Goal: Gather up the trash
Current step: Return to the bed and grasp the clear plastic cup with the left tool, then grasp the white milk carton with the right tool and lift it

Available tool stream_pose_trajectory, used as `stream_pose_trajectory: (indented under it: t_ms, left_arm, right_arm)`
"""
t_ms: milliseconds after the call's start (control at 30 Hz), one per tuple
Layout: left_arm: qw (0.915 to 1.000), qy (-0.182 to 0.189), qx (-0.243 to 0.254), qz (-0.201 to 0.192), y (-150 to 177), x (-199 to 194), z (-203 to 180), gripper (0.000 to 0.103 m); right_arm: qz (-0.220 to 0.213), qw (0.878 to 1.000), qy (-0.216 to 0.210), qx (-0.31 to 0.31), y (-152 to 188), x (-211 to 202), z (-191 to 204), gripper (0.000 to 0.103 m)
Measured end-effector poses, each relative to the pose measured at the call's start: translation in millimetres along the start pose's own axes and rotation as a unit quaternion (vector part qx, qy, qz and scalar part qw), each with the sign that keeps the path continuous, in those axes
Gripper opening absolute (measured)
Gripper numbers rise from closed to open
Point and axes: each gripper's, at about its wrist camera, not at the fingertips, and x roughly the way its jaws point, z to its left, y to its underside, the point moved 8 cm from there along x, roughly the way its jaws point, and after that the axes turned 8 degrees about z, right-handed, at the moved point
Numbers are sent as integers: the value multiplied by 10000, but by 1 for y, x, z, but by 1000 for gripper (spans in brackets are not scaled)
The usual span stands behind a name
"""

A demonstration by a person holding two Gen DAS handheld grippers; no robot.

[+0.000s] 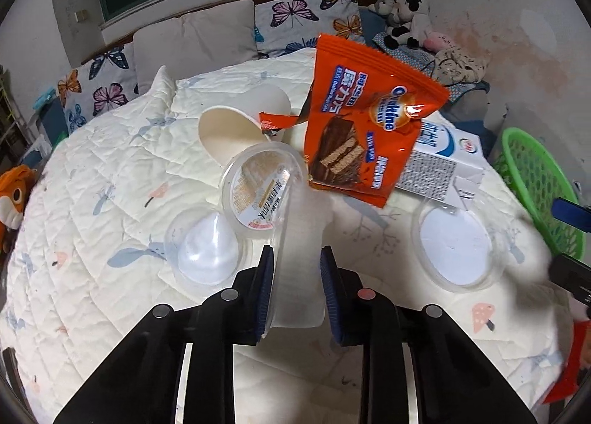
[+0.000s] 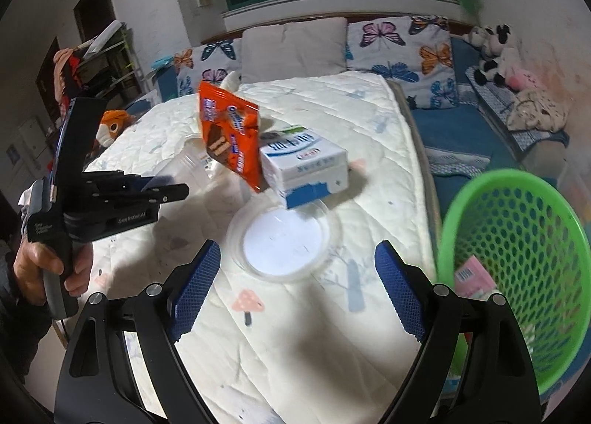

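1. Your left gripper [image 1: 297, 269] is squeezed tight on a clear plastic cup [image 1: 291, 224] above the quilt [image 1: 110, 173].
2. The orange Ovaltine wrapper [image 1: 364, 121] leans on the milk carton [image 2: 306, 169].
3. Your right gripper [image 2: 297, 291] is wide apart, holding nothing, beside the green basket [image 2: 517, 235].

Left gripper [image 1: 297, 291] pinched on clear plastic cup [image 1: 291, 239] — right gripper [image 2: 297, 291] spread wide, unladen
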Motion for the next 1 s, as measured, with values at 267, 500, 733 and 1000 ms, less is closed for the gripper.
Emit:
stream_pose_trajectory:
  t_ms: [267,500,733,1000]
  left_arm:
    - [9994,314,-57,-137,8,-23,-3,24]
    - [9986,487,-64,-207,11,-35,-3,24]
    - [9979,598,-143,-222,11,-40,3,24]
    - [9976,636,-171,-218,12,-41,4,24]
  right_arm:
    - [129,9994,-99,-310,-28,21,4,87]
    - [353,9965,-165,-733,-56,45,2,87]
    - [664,9934,-134,-921,-72,75,-7,88]
    - [884,9915,-162,-943,-79,91,-19,90]
